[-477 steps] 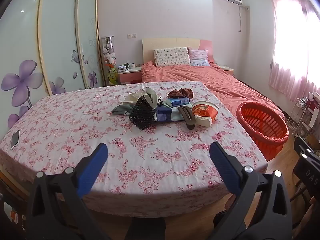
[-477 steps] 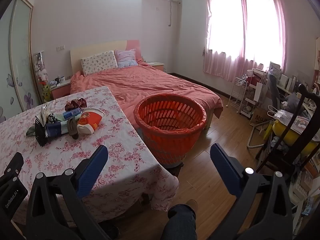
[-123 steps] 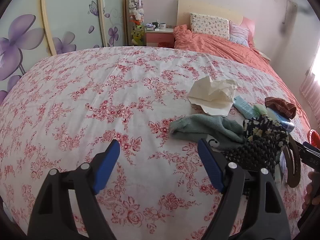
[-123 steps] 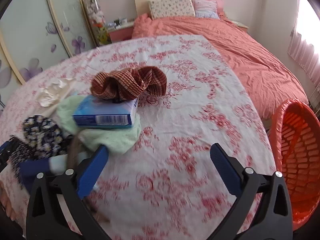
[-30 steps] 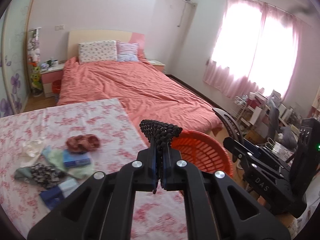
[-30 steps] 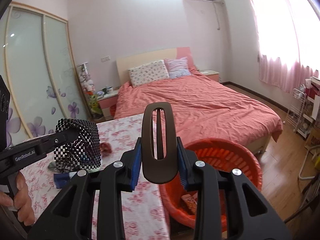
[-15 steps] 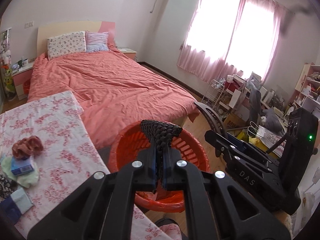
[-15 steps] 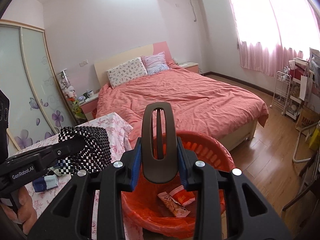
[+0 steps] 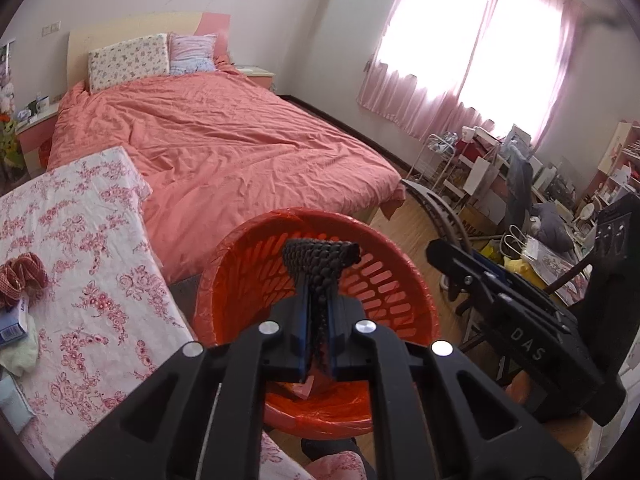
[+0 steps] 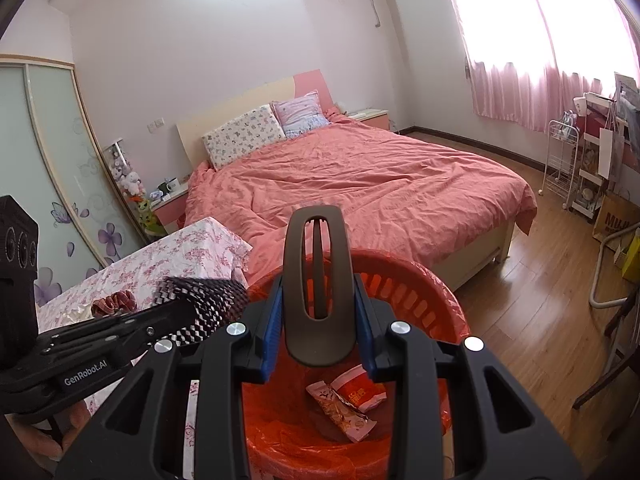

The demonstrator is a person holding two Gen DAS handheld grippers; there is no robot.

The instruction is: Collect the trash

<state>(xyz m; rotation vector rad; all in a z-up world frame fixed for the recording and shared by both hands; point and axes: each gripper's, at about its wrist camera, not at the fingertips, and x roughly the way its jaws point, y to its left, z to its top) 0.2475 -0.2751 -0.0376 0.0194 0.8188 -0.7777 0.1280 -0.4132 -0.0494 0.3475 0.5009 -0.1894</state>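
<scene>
Checkered pouch (image 9: 320,264) stands upright in loosening left tongs (image 9: 318,340); right tongs (image 10: 318,344) grip upright brown clip (image 10: 318,280).

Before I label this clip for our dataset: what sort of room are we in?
A bedroom, most likely in a home: a double bed with pillows, a sliding-door wardrobe with flower decals, and pink curtains at the window.

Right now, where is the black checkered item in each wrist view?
Left wrist: the checkered item is at centre, between the left gripper fingers, over the orange basket.
Right wrist: the item is at lower left, beside the basket.
Shared landmark: the basket.
</scene>
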